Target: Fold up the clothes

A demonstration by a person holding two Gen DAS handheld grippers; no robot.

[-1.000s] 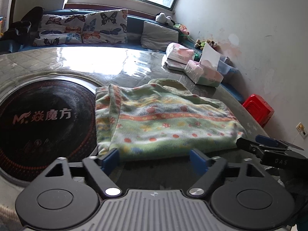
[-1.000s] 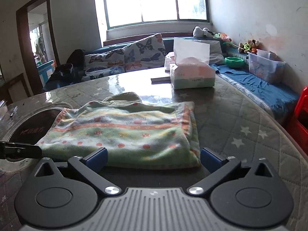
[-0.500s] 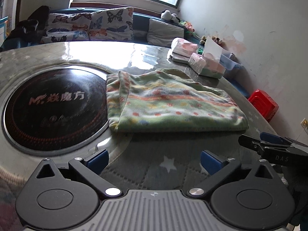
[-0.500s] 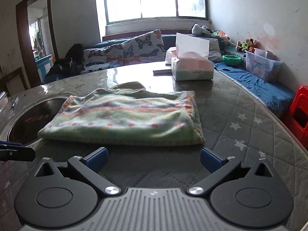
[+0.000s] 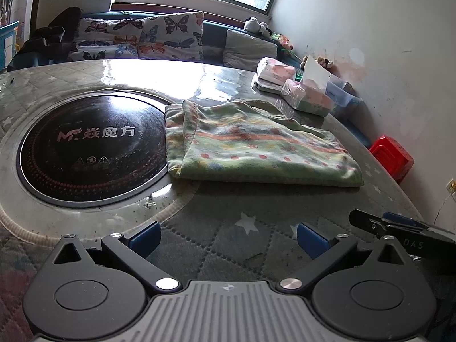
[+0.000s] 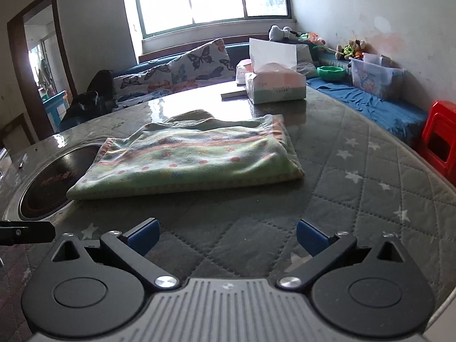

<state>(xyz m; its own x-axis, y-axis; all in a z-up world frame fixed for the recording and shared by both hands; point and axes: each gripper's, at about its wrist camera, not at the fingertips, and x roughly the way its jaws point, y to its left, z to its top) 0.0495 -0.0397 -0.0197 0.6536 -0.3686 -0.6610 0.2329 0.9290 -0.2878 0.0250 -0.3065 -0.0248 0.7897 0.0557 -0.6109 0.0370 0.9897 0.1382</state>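
Left wrist view: the folded garment (image 5: 256, 148) lies flat across the middle of the frame, one end overlapping the rim of the dark round hob plate (image 5: 88, 148) set in the table (image 5: 228, 245).
Right wrist view: the same garment (image 6: 188, 159) sits centre frame, its thick folded edge facing the camera, its neat side edge towards the right.
Left gripper (image 5: 228, 238): its blue fingers (image 5: 145, 238) stand wide apart at the bottom of the frame with only quilted cloth showing between them; the jaws have just been opening and nothing is between them.
Right gripper (image 6: 226, 235): fingers (image 6: 310, 239) spread wide as well, nothing held, well short of the garment.
Why they hang back: to my eye both tools have let go and stand off so the fold can settle undisturbed.
Fold so far: it looks like a tidy rectangle of several layers, with a small hump of loose fabric at the far edge, upper middle of the frame.
Tissue box (image 6: 273, 85): it stands beyond the garment, upper right, apart from it and out of the working space.
Judgement: this piece seems nearly done; another fold or a smoothing of that far hump may be all that is left.
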